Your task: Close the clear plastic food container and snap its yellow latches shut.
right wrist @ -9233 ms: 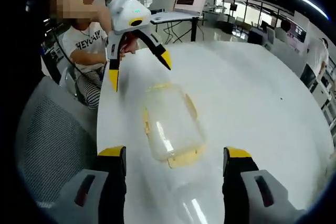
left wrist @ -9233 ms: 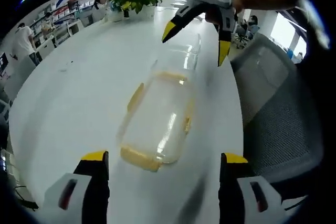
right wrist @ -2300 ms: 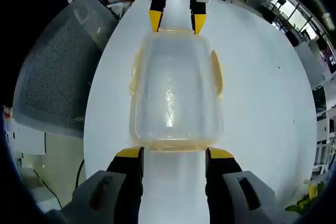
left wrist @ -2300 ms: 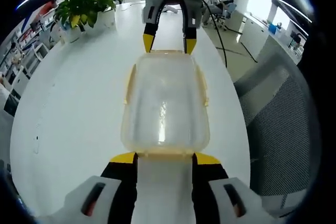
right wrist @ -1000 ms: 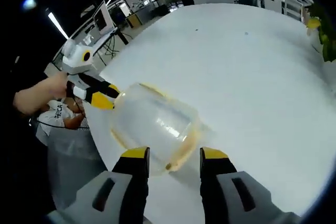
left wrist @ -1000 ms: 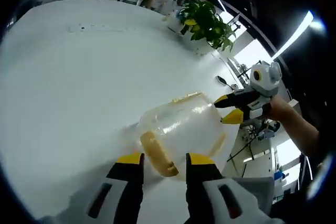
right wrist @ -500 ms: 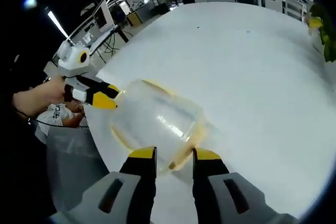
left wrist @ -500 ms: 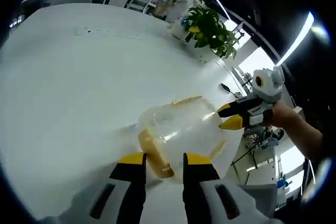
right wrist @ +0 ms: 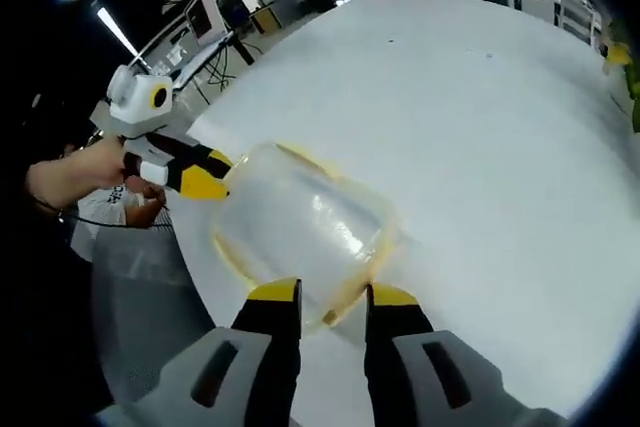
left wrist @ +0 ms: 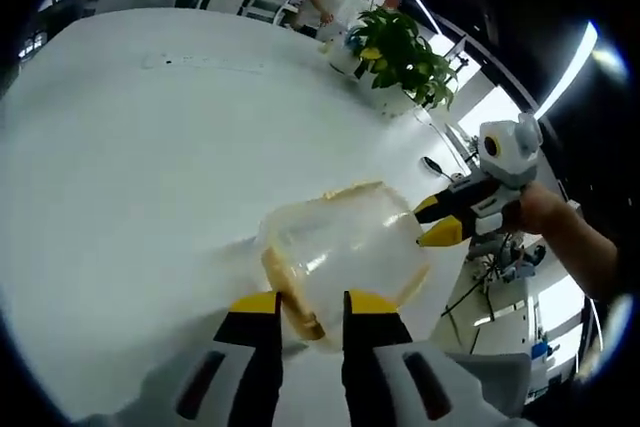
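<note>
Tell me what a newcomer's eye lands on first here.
The clear plastic food container with yellow latches on the round white table, pinched at opposite ends. The left hand-held gripper closes on the near yellow latch; the right hand-held gripper takes the other end. A leafy green potted plant stands at the table's far edge.

Food container (left wrist: 345, 247): clear plastic, yellow latches (left wrist: 291, 297). Surface (left wrist: 150, 147): plain white. Left tool (left wrist: 305, 304), right tool (right wrist: 333, 295): grey-white bodies, black jaws, yellow tips. Potted plant (left wrist: 400, 47): green leaves.
</note>
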### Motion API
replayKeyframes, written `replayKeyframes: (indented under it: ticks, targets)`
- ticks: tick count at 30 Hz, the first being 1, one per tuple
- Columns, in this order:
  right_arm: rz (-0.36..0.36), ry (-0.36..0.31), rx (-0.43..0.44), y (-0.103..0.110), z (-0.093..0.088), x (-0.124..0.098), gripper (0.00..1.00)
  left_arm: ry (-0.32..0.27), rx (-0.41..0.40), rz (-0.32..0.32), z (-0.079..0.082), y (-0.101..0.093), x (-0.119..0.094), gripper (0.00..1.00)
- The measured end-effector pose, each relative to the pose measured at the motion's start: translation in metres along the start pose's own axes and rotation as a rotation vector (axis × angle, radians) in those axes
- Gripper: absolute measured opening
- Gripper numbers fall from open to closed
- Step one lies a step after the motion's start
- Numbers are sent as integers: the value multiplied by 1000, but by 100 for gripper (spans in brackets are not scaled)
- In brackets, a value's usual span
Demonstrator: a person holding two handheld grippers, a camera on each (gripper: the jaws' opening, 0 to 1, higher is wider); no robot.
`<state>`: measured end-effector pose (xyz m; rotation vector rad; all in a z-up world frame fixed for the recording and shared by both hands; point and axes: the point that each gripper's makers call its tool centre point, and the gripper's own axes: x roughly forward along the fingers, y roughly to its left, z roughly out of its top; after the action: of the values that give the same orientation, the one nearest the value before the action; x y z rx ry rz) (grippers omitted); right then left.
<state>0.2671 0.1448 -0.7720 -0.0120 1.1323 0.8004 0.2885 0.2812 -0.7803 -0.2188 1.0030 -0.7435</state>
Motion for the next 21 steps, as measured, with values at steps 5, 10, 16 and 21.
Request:
replayKeyframes:
  ticks: [5,10,16,21]
  targets:
    - [-1,-13,13,-1,-4,-3,21,12,12,8,0,-2,0,17]
    - [1,-38,35,-4,-4,-3,22,14,-4,6,-1,1,-1,18]
    - [-26,-8,-38,-6,-1,-4,24,23,130,24,2,0,-3,21]
    - [-81,29,-150,-8,0,-5,26,36,327,99,8,-2,-8,22]
